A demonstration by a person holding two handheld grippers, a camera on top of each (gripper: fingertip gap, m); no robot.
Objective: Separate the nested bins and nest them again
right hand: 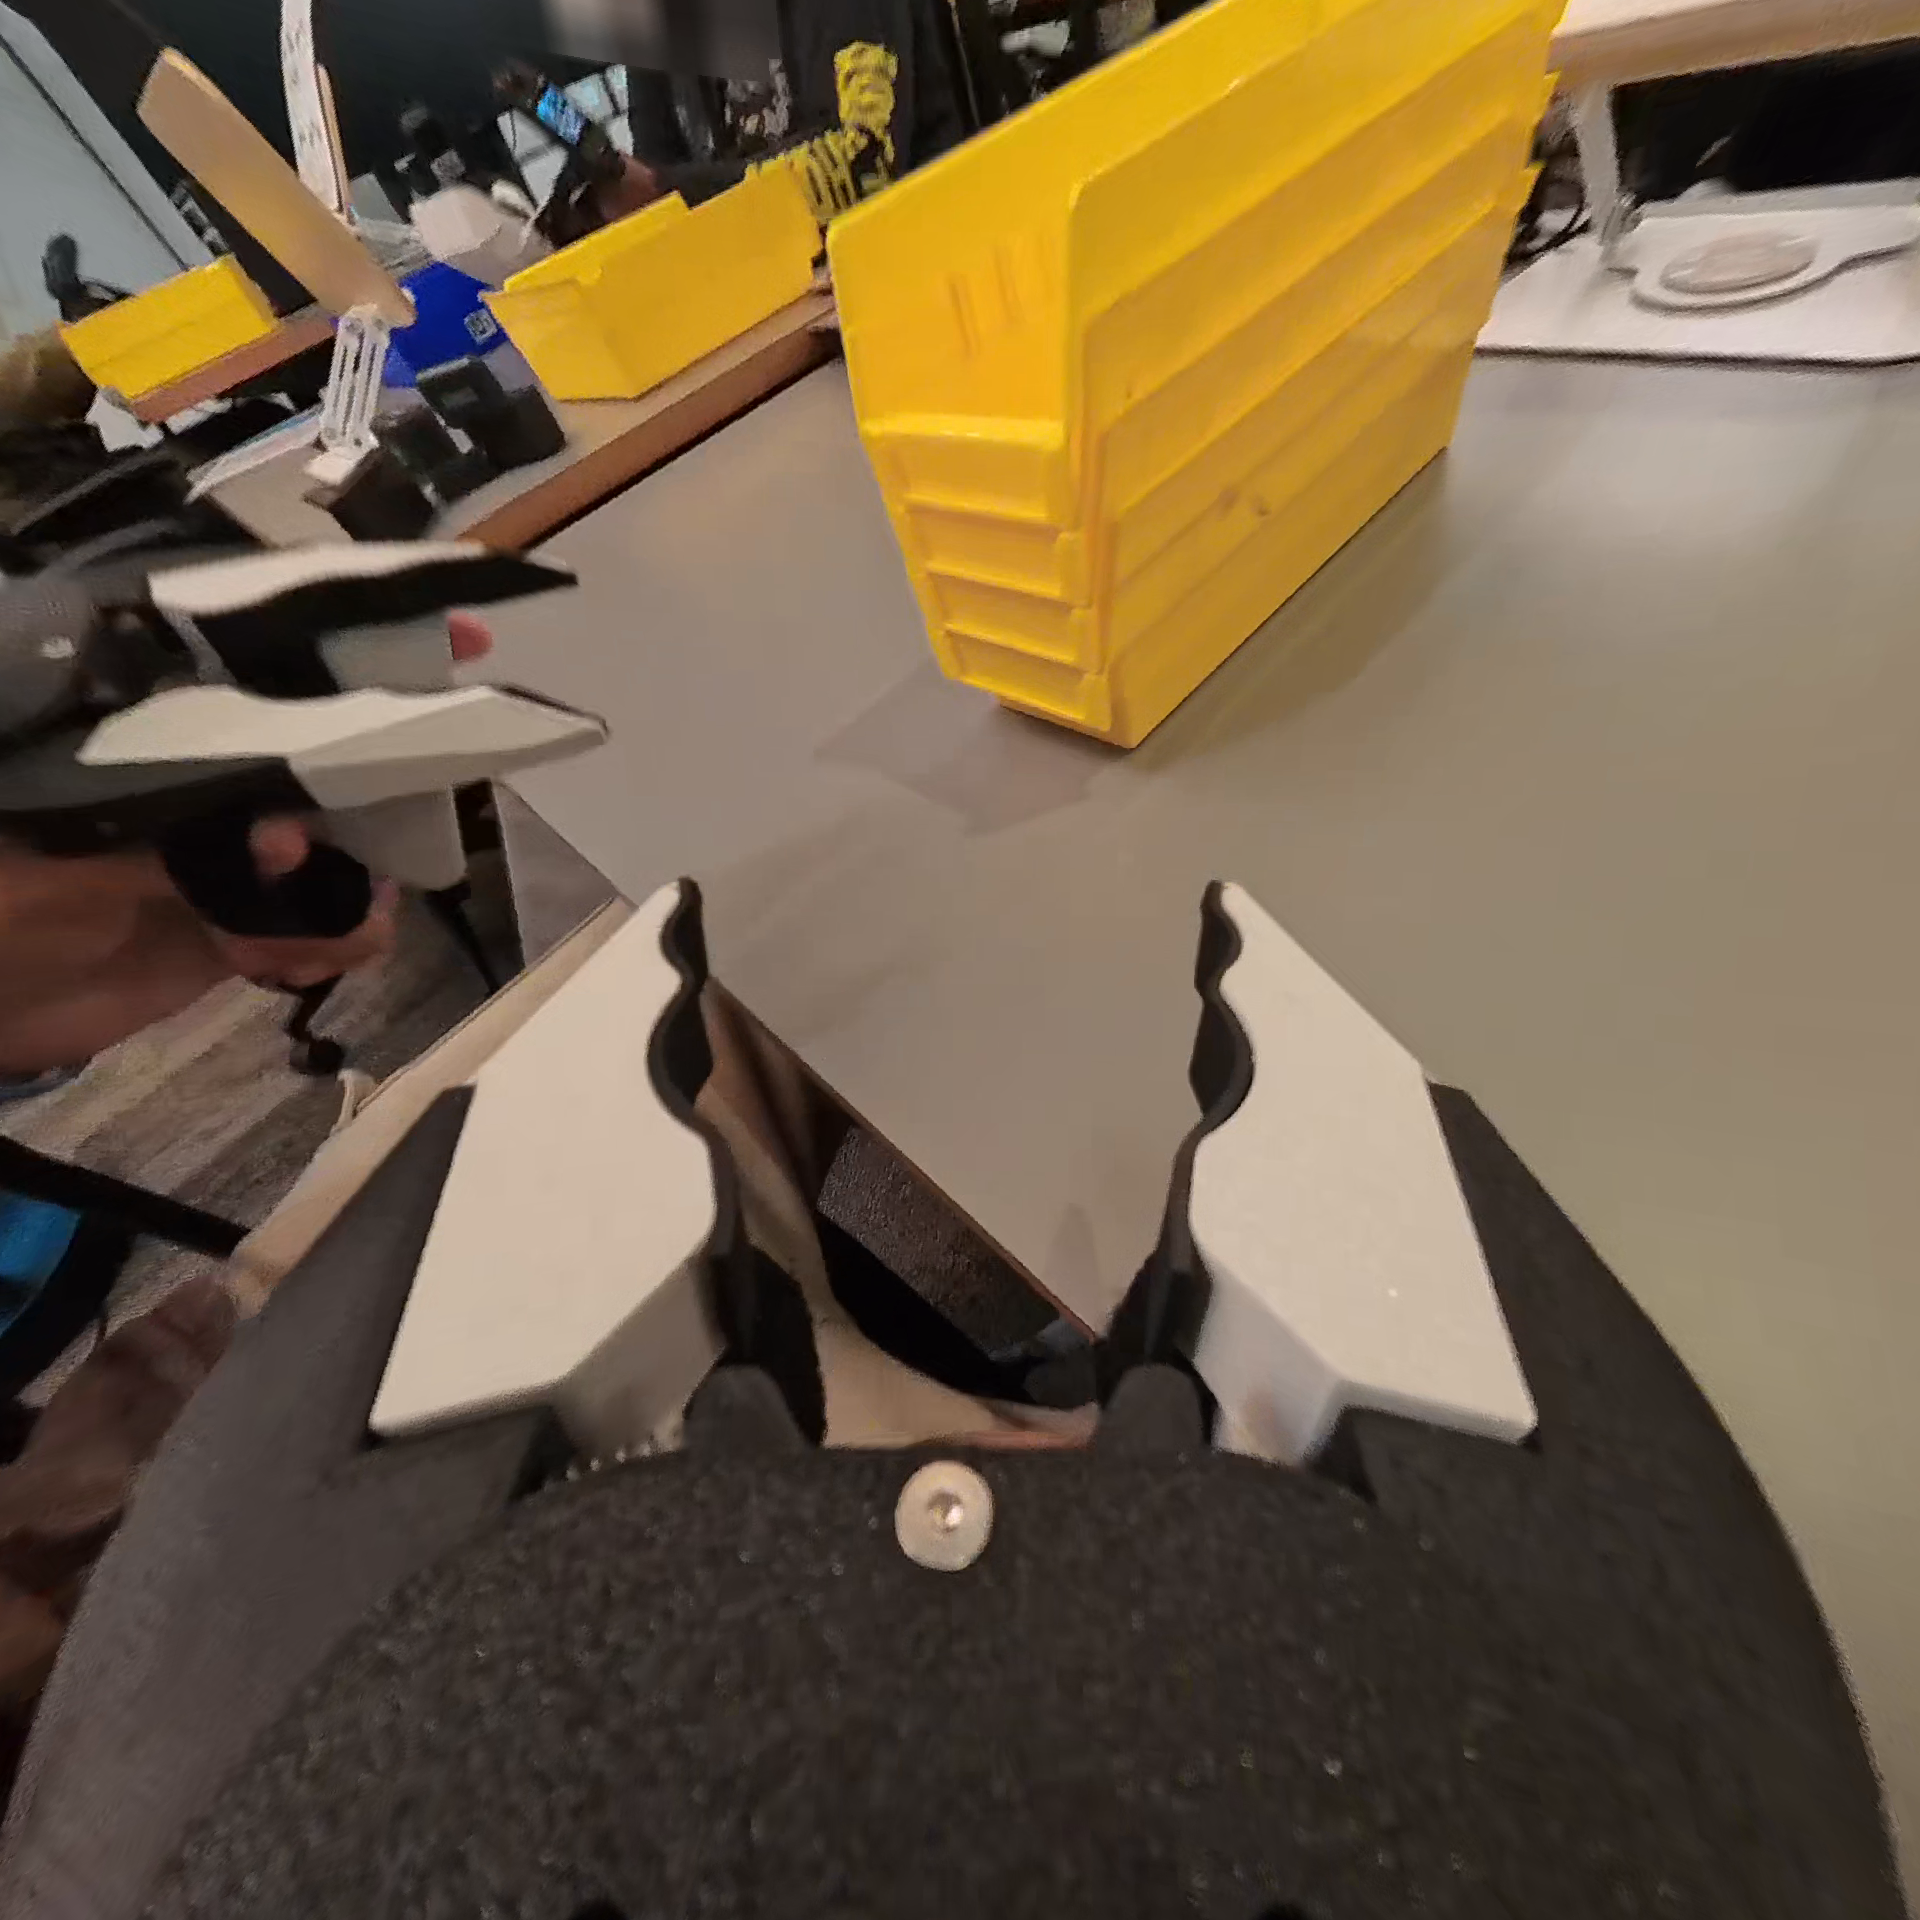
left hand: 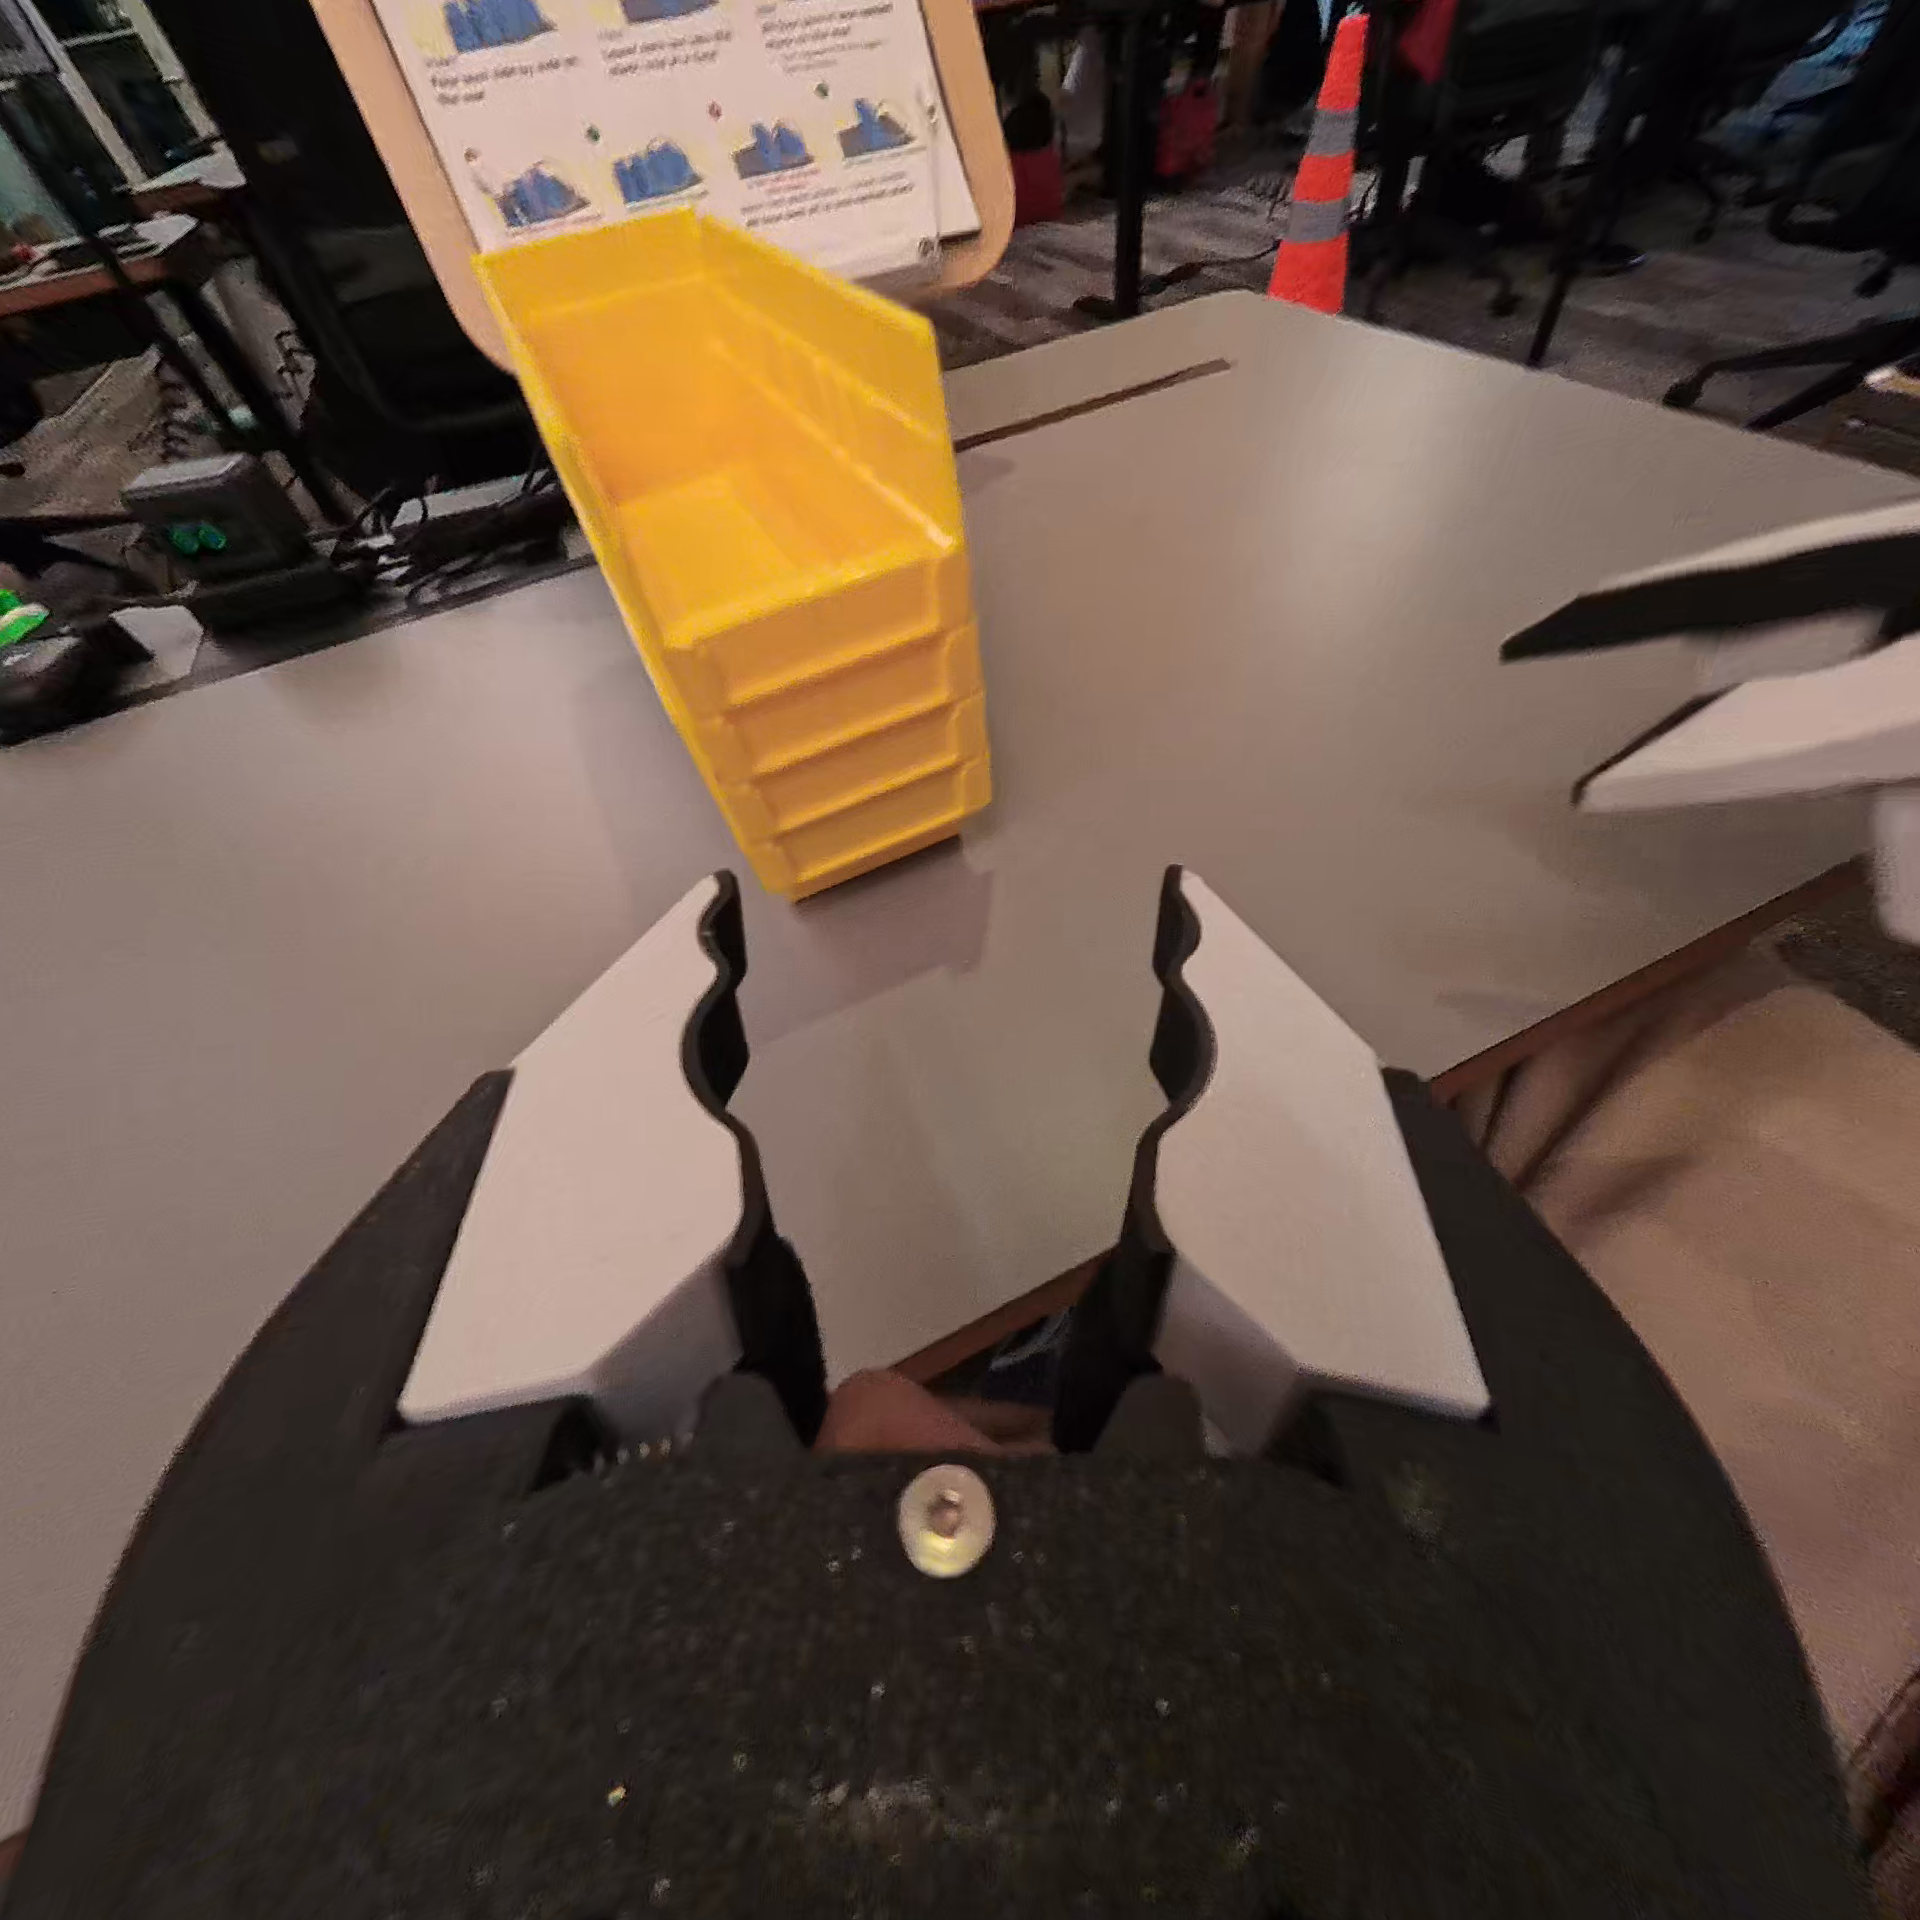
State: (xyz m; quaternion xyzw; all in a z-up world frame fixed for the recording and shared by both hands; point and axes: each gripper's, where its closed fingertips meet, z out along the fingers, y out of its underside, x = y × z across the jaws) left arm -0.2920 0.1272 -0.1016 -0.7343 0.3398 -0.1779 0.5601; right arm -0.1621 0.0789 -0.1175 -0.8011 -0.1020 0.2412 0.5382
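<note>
A stack of several nested yellow bins [left hand: 790, 582] stands on the grey table [left hand: 312, 831], its short front end toward me. It also shows in the right wrist view [right hand: 1195, 416]. My left gripper [left hand: 951, 899] is open and empty, just short of the stack's front end, low over the table. My right gripper [right hand: 951, 914] is open and empty, near the table's corner, a good way from the stack. The right gripper also shows at the right edge of the left wrist view [left hand: 1558, 717]. The left gripper shows at the left of the right wrist view [right hand: 582, 655].
A board with an instruction sheet [left hand: 675, 114] stands behind the stack. An orange traffic cone [left hand: 1325, 177] is on the floor beyond the table. More yellow bins [right hand: 655, 301] and a blue box [right hand: 447, 312] sit on another table. The table edge [left hand: 1610, 966] is close on the right.
</note>
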